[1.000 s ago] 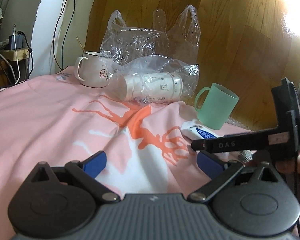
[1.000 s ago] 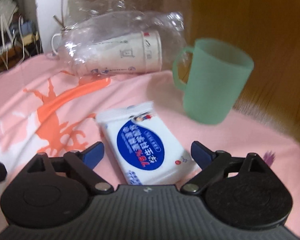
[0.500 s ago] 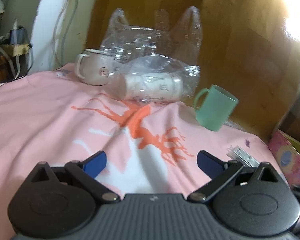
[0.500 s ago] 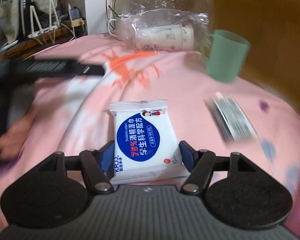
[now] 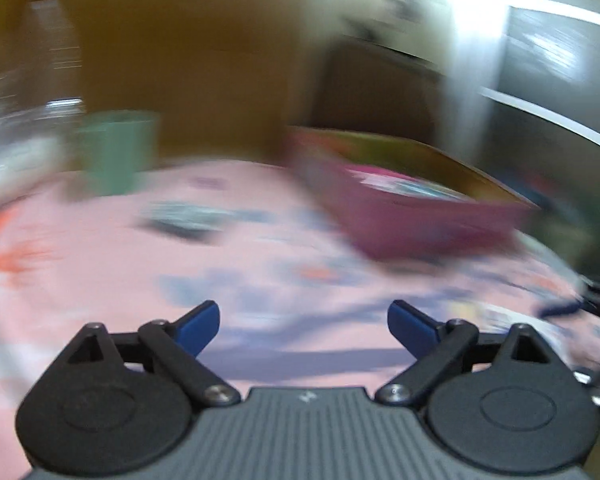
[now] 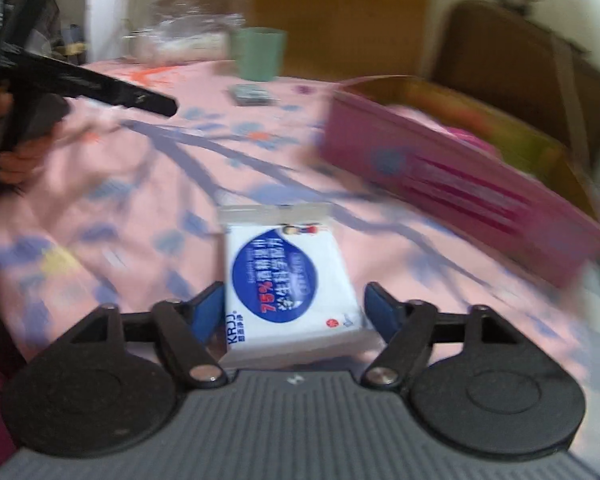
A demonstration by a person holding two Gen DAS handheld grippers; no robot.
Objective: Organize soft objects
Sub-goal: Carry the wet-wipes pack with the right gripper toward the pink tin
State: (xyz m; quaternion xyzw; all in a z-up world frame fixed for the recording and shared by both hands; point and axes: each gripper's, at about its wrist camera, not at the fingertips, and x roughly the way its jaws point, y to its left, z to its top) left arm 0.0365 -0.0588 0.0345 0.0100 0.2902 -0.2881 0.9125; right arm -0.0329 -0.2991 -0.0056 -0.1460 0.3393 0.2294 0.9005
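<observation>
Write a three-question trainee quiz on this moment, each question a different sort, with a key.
1. True or false: the right gripper grips the wipes pack.
2. Multiple choice: what lies between the left gripper's fingers? A) wipes pack B) green cup C) nothing
3. Fill in: from the right wrist view, the pink box sits to the ____ of the pack.

Key: 1 true; 2 C; 3 right
</observation>
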